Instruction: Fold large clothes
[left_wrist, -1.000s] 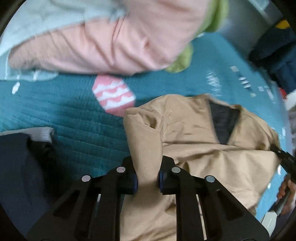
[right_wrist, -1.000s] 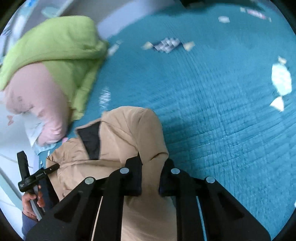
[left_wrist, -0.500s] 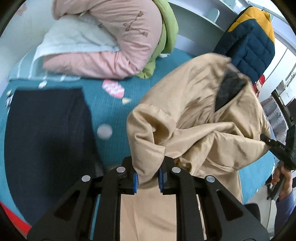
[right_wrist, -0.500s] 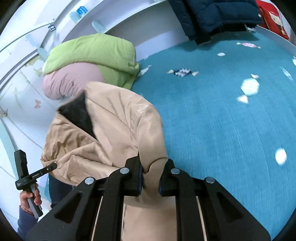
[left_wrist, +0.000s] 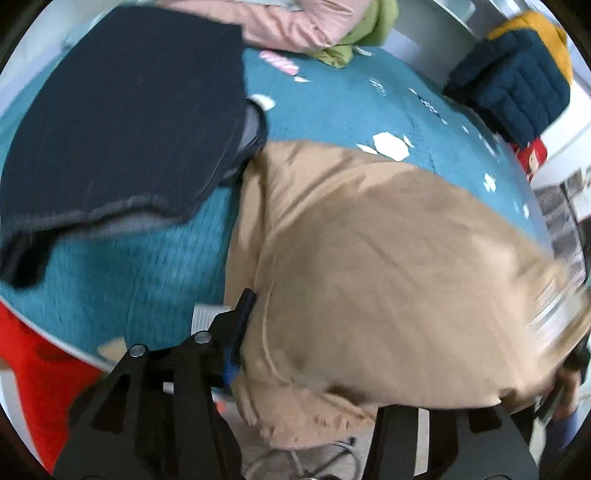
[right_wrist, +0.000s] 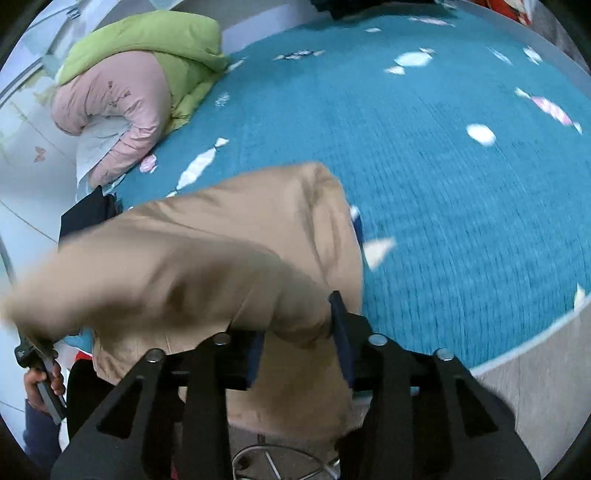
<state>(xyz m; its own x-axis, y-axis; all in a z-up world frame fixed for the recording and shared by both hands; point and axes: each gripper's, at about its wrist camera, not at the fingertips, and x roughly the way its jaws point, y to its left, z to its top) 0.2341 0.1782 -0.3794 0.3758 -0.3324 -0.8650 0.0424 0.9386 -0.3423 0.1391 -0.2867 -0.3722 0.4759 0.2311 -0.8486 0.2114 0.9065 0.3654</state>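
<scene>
- My left gripper (left_wrist: 314, 354) is standing with its fingers (left_wrist: 242, 314) spread wide, the tan jacket (left_wrist: 376, 266) billowing between them, not pinched.
- My right gripper (right_wrist: 299, 332) is also standing parted, its fingers (right_wrist: 341, 325) loosely flanking a bunched fold of the tan jacket (right_wrist: 221, 258).
- The jacket is lying on the teal bed (right_wrist: 461, 184), spilling over the bed's near edge toward me.
- A dark garment (left_wrist: 122, 122) is lying just beside the jacket, on its left.
- A pink and green coat pile (right_wrist: 133, 85) is sitting well beyond the jacket.
</scene>
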